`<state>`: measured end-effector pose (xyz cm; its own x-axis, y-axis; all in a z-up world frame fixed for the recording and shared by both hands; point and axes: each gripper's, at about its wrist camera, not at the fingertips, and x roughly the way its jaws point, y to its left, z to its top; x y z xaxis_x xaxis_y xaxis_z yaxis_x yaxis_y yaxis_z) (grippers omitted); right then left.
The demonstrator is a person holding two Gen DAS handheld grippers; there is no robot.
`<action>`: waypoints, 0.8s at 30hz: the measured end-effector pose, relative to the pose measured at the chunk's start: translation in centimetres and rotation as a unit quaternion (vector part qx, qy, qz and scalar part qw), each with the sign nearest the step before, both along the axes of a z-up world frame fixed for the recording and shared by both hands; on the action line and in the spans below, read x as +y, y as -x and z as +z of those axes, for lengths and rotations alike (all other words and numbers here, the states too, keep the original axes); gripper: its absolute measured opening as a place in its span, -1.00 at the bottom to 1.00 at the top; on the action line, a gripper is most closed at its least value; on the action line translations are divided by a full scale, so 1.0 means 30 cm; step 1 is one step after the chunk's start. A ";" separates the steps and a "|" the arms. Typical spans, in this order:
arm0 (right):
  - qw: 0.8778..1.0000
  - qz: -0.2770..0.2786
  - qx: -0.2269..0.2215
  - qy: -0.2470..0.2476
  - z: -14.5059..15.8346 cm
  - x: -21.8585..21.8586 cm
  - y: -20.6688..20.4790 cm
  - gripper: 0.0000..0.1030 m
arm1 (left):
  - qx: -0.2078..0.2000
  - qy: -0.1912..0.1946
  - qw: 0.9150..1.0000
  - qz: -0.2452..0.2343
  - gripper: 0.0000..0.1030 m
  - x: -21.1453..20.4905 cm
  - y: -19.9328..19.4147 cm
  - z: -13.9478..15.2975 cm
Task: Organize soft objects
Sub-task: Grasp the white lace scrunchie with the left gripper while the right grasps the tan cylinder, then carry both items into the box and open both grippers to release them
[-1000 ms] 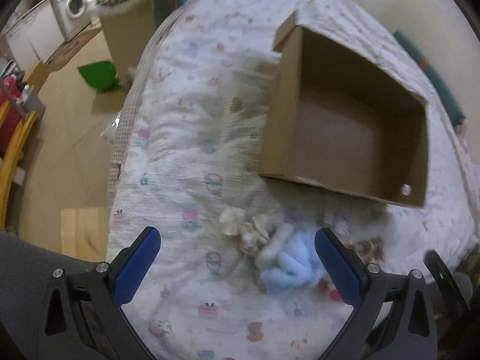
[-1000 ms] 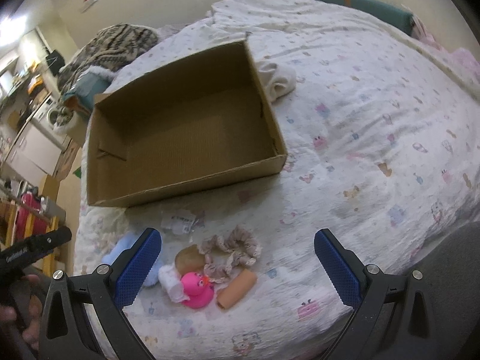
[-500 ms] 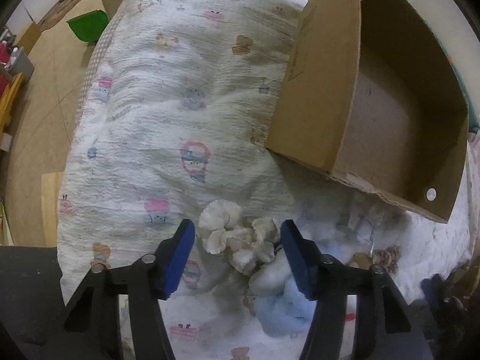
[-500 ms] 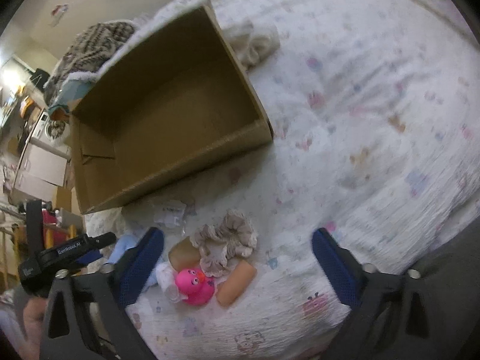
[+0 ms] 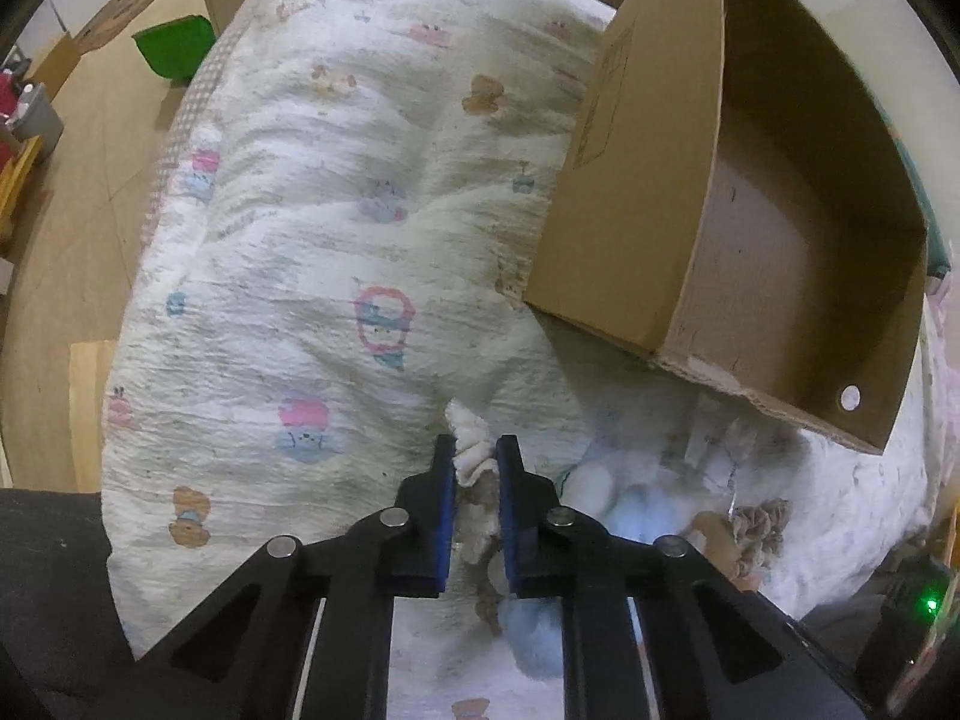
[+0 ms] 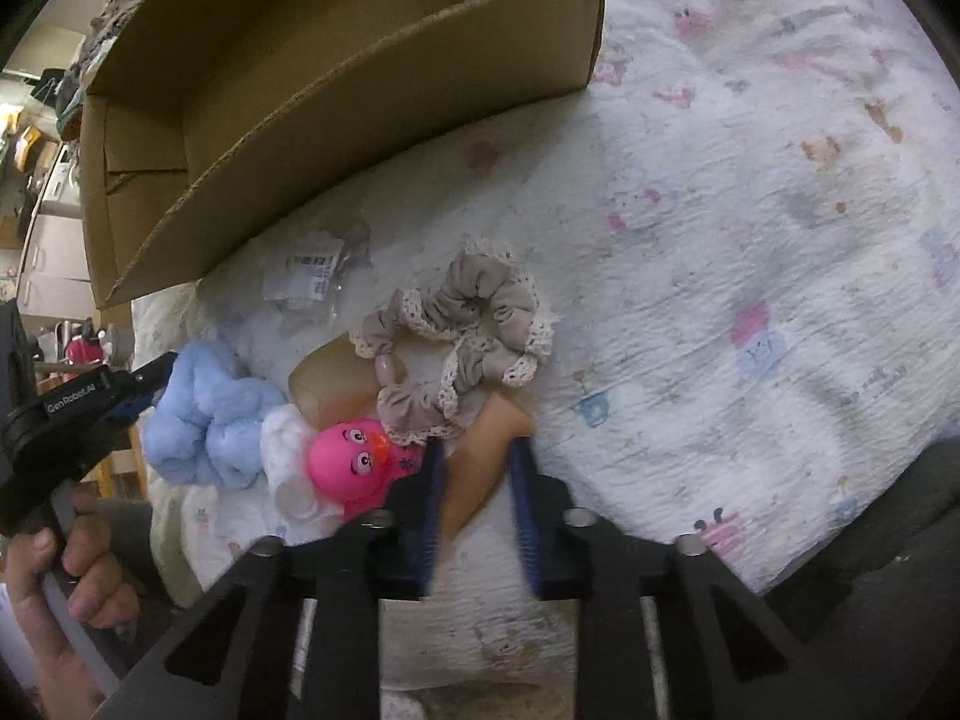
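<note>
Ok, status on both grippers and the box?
Left gripper shut on cream scrunchie. Right gripper closing around tan roll. Cardboard box empty, path clear.

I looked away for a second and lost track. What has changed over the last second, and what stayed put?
Both grippers dropped toward the pile and closed: the left gripper on the cream ruffled scrunchie, the right gripper on the tan cylindrical soft toy. The brown cardboard box, pink rubber duck and beige lace-trimmed scrunchie stayed put.
</note>
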<state>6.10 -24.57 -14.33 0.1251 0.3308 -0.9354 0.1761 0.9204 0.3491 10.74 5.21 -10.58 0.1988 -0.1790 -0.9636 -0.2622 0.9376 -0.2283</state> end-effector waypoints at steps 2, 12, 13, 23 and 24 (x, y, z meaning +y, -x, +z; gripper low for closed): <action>1.000 0.001 -0.008 -0.001 0.015 0.004 0.001 -0.78 | -0.008 0.001 1.000 0.008 -0.78 0.011 0.008 0.021; 0.997 -0.012 -0.071 -0.024 0.142 -0.036 0.033 -0.83 | -0.083 -0.021 0.996 0.025 -0.78 0.041 0.086 0.159; 0.996 -0.012 -0.084 -0.028 0.161 -0.038 0.032 -0.83 | -0.095 -0.028 0.995 0.020 -0.78 0.045 0.093 0.173; 0.975 -0.005 -0.219 -0.042 0.338 -0.050 -0.007 -0.83 | -0.188 -0.068 0.979 -0.030 -0.78 -0.050 0.128 0.303; 0.973 -0.001 -0.229 -0.037 0.353 -0.051 -0.015 -0.83 | -0.195 -0.073 0.978 -0.035 -0.78 -0.057 0.129 0.304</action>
<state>6.55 -26.08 -3.74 0.5242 0.3948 -0.7546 -0.0122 0.8895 0.4568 6.88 3.49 -1.45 0.5475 -0.0722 -0.8337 -0.1164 0.9800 -0.1613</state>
